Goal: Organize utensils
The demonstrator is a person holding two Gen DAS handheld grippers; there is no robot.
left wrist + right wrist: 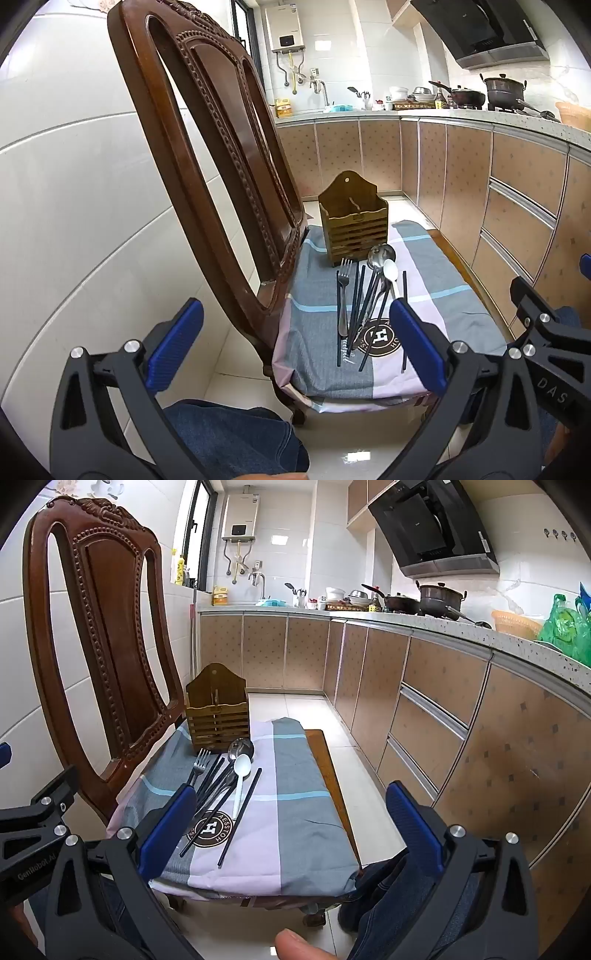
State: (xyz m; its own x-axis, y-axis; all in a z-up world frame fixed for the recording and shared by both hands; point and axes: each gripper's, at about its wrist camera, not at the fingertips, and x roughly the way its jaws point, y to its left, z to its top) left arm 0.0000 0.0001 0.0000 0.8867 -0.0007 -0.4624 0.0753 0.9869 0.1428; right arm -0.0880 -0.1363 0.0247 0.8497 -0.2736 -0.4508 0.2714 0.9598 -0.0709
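A slatted wooden utensil holder (354, 224) (218, 710) stands empty at the far end of a cloth-covered chair seat (436, 317) (295, 812). In front of it lies a pile of utensils: a metal fork (343, 284) (197, 764), several black chopsticks (357, 302) (240, 808), a metal ladle (382, 254) (241, 747) and a white spoon (390, 271) (242, 771). My left gripper (295, 339) hovers open short of the seat's near edge, nothing between its blue pads. My right gripper (291, 819) is open too, over the near part of the cloth, and holds nothing.
The carved wooden chair back (207, 147) (107, 635) rises on the left. Kitchen cabinets (517, 206) (461, 709) and a cluttered counter (388, 605) run along the right. A person's jeans-clad knees (236, 435) (388, 904) are below the grippers, and a fingertip (295, 945) shows at the bottom.
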